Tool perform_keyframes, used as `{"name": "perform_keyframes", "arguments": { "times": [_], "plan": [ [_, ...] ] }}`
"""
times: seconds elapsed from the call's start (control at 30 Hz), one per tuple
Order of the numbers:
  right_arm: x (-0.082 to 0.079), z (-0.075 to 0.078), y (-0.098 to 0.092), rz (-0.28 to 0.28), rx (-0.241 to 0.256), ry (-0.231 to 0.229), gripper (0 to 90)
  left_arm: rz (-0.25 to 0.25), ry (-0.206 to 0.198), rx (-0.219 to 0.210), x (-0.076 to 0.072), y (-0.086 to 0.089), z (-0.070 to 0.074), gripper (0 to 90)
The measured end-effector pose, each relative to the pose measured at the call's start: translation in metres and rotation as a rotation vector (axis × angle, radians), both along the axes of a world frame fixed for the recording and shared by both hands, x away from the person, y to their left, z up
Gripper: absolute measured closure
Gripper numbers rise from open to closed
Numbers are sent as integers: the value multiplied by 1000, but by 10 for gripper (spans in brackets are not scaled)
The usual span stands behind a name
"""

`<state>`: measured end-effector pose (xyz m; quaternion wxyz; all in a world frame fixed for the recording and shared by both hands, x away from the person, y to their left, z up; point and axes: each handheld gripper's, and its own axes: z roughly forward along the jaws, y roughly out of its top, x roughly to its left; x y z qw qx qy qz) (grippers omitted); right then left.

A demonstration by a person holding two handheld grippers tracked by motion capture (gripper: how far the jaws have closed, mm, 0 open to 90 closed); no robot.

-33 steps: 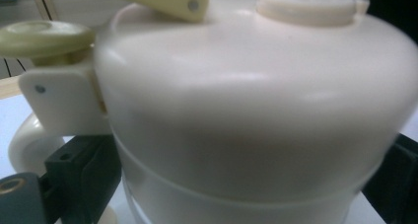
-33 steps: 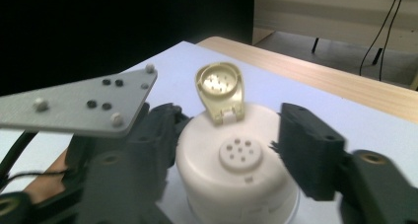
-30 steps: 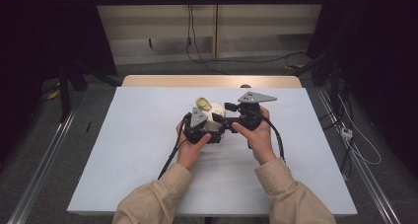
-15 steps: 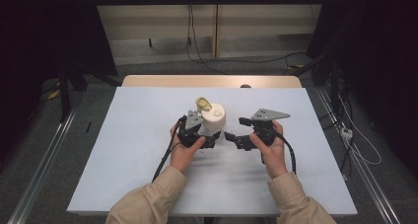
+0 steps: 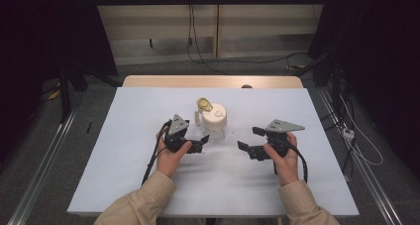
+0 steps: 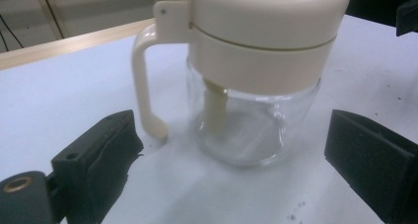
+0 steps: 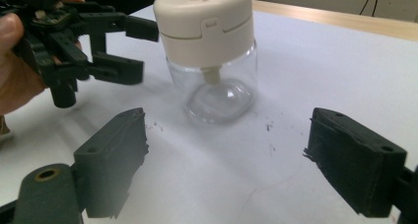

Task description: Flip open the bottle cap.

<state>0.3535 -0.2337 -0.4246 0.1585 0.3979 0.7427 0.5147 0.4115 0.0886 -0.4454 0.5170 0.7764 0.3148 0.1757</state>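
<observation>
On the pale blue tabletop, a clear glass jar with a cream plastic lid and side handle stood upright near the middle. I held my left gripper just beside its base, jaws spread wide and empty, and my right gripper released as well, farther off. A clean grasp, I judged, meant closing level on the glass below the lid, clear of the handle.

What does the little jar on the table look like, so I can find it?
Look at the white table, near its middle between the two hand-held grippers. The jar stands upright there: clear glass below, a big cream lid, a cream side handle and a yellowish flap up top.
</observation>
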Motion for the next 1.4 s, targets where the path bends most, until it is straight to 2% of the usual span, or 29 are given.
{"name": "perform_keyframes", "arguments": {
  "times": [0.13,0.23,0.43,0.53,0.67,0.73,0.9,0.93,1.13,1.2,1.4],
  "plan": [
    [-6,-7,-9,-16,4,11,149,-3,4,-7,-5,12,1,57],
    [-11,-8,-11,-11,3,7,149,6,-2,-21,-9,24,3,57],
    [-18,-10,-14,-2,-1,2,134,25,-1,-17,-16,43,5,57],
    [-23,-11,-16,-29,-18,-15,114,25,6,-31,-20,50,5,57],
    [-27,-13,-19,-31,-34,-13,99,33,15,-31,-22,54,4,57],
    [-31,-15,-22,-33,-59,-13,81,25,8,-30,-24,59,5,57],
    [-39,-18,-28,-43,-50,-9,89,18,5,-33,-27,65,6,57],
    [-41,-21,-31,-48,-41,-3,91,13,6,-22,-28,67,6,57],
    [-47,-23,-35,-56,-49,-2,93,5,8,-18,-31,71,7,57],
    [-48,-24,-36,-59,-47,-2,95,9,12,-32,-33,74,6,57],
    [-52,-24,-39,-63,-46,-1,97,22,13,-35,-34,84,7,57]
  ]
}}
